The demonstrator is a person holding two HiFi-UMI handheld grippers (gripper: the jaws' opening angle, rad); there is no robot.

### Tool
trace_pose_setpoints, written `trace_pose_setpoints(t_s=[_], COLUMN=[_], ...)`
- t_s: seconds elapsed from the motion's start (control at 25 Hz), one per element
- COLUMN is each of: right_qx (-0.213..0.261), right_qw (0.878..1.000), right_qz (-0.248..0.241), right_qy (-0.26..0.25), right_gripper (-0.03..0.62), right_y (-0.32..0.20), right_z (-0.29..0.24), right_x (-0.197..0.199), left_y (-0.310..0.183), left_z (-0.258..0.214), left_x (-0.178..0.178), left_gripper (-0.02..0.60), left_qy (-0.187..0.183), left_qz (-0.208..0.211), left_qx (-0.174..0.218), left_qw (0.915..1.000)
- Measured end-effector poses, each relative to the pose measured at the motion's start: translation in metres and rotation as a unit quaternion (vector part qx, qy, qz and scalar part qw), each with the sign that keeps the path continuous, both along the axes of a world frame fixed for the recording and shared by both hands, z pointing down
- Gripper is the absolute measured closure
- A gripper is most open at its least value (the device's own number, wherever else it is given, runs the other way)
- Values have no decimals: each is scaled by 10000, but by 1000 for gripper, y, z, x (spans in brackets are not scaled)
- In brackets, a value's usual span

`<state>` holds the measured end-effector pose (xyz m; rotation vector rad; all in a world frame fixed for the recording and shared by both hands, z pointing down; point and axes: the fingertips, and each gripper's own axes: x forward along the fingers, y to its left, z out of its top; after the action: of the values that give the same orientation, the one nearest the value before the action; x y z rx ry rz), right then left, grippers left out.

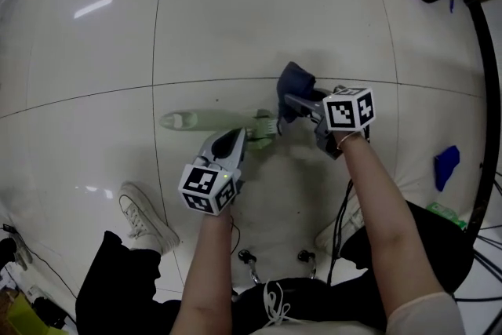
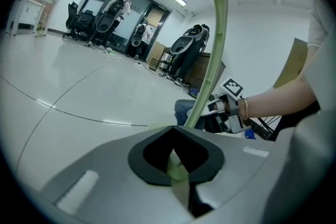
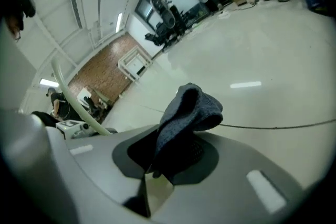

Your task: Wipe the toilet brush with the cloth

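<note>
Currently on view, item by item. Left gripper (image 1: pixel 241 139): grey body with a marker cube at the rear, lower centre of the head view; its jaws are closed tight on a pale green strip of the toilet brush (image 1: pixel 265 126), with no gap showing around it in the left gripper view. Toilet brush: pale green plastic. The bristled head lies just beyond the left gripper's tips. The long thin handle runs off to the left in the head view and arcs up and away in the left gripper view. Right gripper (image 1: pixel 292 103): right of centre, pointing left toward the brush head; its jaws are clamped on the cloth (image 1: pixel 296 81). Cloth: dark blue and knitted-looking, pinched at its lower end and standing in a folded bunch above the jaws. Its lower edge sits just beside the brush head; whether the two touch cannot be judged. Floor (image 1: pixel 235 27): white glossy tiles with dark joints and reflections of ceiling lights. White shoe (image 1: pixel 145 216): on the floor, lower left, near the left forearm. Blue object (image 1: pixel 445 166): small, on the floor well to the right, apart from both grippers; its kind is not clear. Brick wall (image 3: pixel 105 68): far background of the right gripper view.
</note>
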<state>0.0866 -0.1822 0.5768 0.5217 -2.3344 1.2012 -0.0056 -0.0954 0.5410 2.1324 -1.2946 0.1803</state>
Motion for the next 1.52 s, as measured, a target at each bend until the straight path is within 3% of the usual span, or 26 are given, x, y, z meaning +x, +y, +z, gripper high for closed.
trace_pose_setpoints(t_s=[0.08, 0.2, 0.4, 0.52, 0.72, 0.8, 0.92, 1.0, 1.08, 1.24, 1.52], right_qx=[283, 729, 1301, 1659, 2138, 1952, 662, -247, -726, -1069, -1218], right_qw=[9980, 9931, 9815, 9780, 9761, 9799, 9908, 9811, 9671, 9537, 9521], right_qz=[453, 748, 1404, 1239, 290, 280, 1151, 1919, 2439, 2795, 2710], right_qy=[-331, -524, -77, 247, 248, 290, 258, 78, -17, 307, 730], right_gripper=[519, 519, 519, 519, 519, 519, 519, 519, 519, 519, 519], right_y=[5, 33, 101, 144, 183, 178, 165, 162, 162, 171, 196], right_z=[-29, -55, -62, -59, -59, -50, -19, -2, 12, 43, 66], right_x=[5, 7, 0, -32, -118, -139, -148, -147, -143, -125, -126], left_y=[-3, -6, -4, -2, 5, 5, 3, 0, -3, -2, 6], left_z=[-12, -36, -62, -68, -68, -67, -68, -70, -71, -65, -48], left_x=[-5, -18, -54, -74, -101, -112, -121, -126, -129, -132, -147], left_gripper=[575, 575, 575, 575, 575, 575, 575, 575, 575, 575, 575], left_qy=[-26, -43, 79, 136, 200, 180, 221, 258, 251, 238, 248], left_qz=[-26, -79, -333, -444, -555, -634, -609, -600, -553, -467, -494], left_qx=[234, 571, 802, 810, 781, 795, 808, 839, 834, 758, 586], left_qw=[9997, 9983, 9962, 9956, 9952, 9947, 9946, 9943, 9947, 9957, 9968])
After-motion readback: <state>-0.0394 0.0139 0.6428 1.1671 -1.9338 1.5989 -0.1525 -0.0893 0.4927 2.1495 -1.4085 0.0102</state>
